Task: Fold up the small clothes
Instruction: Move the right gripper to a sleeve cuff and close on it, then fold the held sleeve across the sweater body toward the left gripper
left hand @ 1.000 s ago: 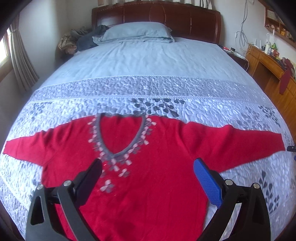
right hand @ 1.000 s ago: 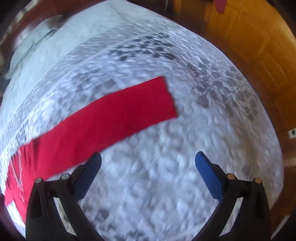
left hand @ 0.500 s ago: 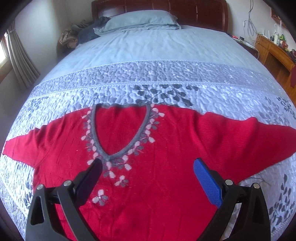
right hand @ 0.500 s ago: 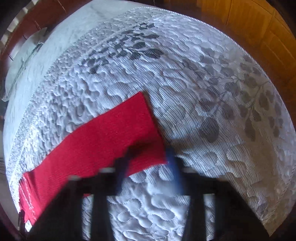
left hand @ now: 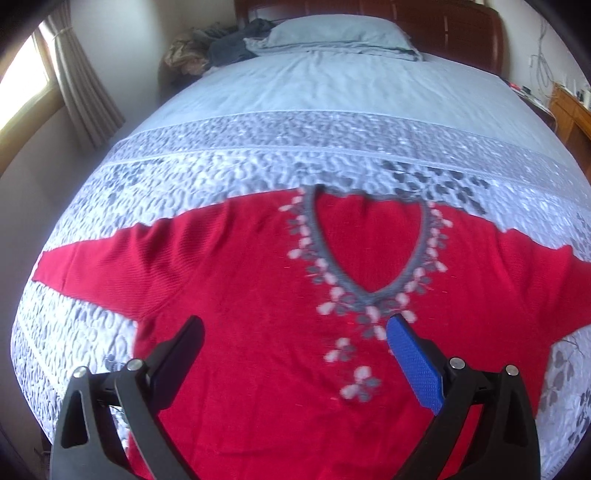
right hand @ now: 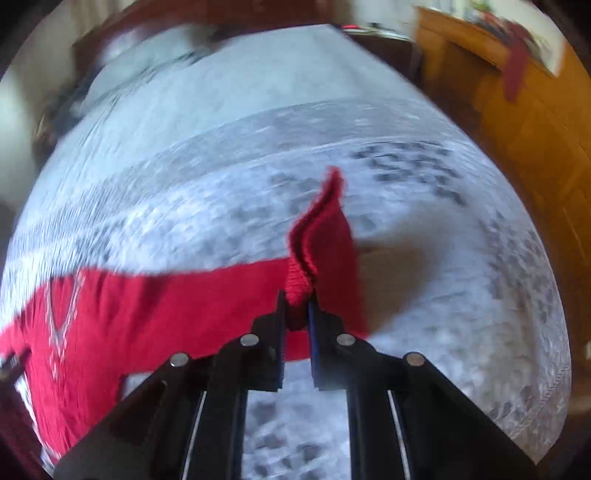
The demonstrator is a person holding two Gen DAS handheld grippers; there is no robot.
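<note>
A red sweater [left hand: 258, 295] with a grey V-neck and pale flower trim lies flat, front up, on the quilted bed [left hand: 295, 147], sleeves spread to both sides. My left gripper [left hand: 295, 325] hangs open above its chest, left of the neckline, with nothing between the fingers. In the right wrist view, my right gripper [right hand: 295, 299] pinches the right sleeve [right hand: 325, 229] near its cuff. Its jaws are still closing on the knit. The cuff stands lifted off the quilt and curls upward, while the sweater's body [right hand: 147, 306] lies at lower left.
A pillow [left hand: 332, 33] and a dark wooden headboard [left hand: 443, 26] are at the far end. A pile of clothes [left hand: 207, 51] sits at the far left corner. A curtain [left hand: 85, 85] hangs on the left. Wooden furniture [right hand: 517, 110] runs along the bed's right side.
My right gripper went from wide open above the sleeve end to shut on it, and raised it. My left gripper moved left and lower over the sweater, staying open.
</note>
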